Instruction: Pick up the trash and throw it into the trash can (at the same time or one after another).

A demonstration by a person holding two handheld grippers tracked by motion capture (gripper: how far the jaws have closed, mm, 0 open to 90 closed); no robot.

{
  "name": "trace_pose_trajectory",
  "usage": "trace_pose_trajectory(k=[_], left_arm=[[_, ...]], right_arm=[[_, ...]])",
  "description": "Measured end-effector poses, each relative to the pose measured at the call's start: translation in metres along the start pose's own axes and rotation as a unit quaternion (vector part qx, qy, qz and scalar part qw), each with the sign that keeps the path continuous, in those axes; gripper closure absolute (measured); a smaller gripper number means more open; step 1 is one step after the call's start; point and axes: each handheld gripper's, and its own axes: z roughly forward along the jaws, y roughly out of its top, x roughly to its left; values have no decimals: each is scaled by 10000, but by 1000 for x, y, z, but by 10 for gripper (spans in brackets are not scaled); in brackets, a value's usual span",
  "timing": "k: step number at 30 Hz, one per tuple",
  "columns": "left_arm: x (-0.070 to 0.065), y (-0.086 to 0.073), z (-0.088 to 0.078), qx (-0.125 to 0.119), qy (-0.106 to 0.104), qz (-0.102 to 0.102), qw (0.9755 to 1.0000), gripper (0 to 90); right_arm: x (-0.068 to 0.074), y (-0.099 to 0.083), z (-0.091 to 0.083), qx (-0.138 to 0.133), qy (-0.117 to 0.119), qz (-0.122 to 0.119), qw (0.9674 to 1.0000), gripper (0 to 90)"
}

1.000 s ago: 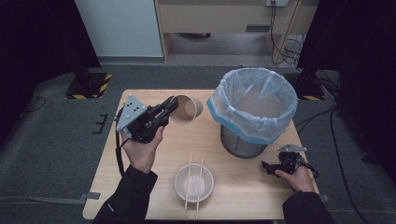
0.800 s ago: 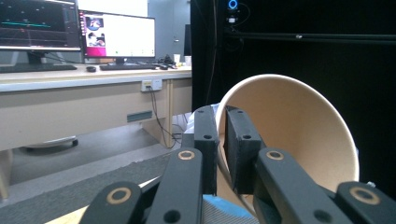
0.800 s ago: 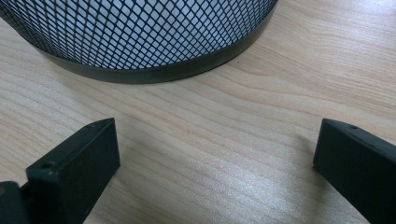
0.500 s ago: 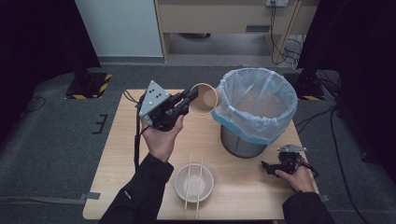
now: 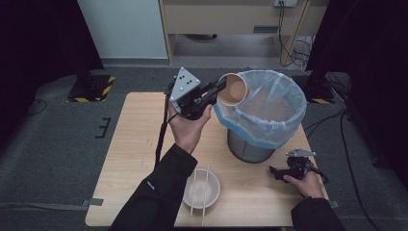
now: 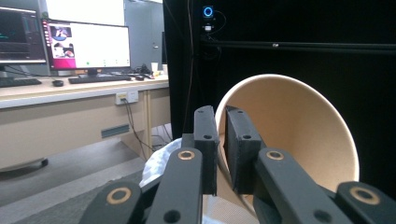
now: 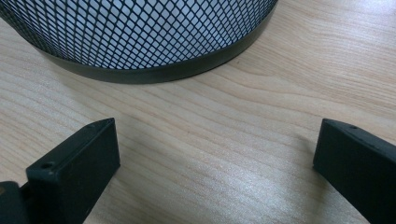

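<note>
Paper cup (image 5: 233, 90) on its side, rim pinched in left gripper (image 5: 215, 92) jaws, over bin (image 5: 262, 108) edge, right gripper (image 5: 278, 173) spread wide on table (image 5: 139, 139)

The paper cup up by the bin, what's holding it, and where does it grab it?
The left tongs hold the paper cup by its rim, one jaw inside the wall and one outside. The right tongs are open over the table, holding nothing.

Black fingers (image 6: 205, 140), brass-ringed screws; dark sleeves (image 5: 159, 192).
</note>
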Motion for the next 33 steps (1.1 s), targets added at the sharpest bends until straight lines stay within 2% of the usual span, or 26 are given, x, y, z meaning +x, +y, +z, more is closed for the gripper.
trace_pose_trajectory(k=[3, 7, 16, 20, 25, 29, 33], left_arm=[[0, 0, 9, -45, -32, -95, 9999, 835], [-1, -4, 22, 29, -43, -168, 9998, 835], [-6, -17, 53, 236, -48, -147, 9996, 834], [-8, -24, 63, 343, -2, -71, 9994, 833], [-9, -33, 75, 483, -61, -114, 9988, 828], [-7, -39, 82, 581, -270, -278, 9976, 723], [-6, -39, 75, 564, -279, -200, 9978, 650]], right_arm=[[0, 0, 0, 0, 0, 0, 10000, 7], [0, 0, 0, 1, 1, 1, 10000, 7], [0, 0, 0, -7, -3, -25, 10000, 7], [0, 0, 0, 2, 6, -5, 10000, 7], [0, 0, 0, 2, 16, -55, 10000, 7], [0, 0, 0, -15, 25, -51, 10000, 7], [0, 0, 0, -4, 51, -68, 10000, 7]])
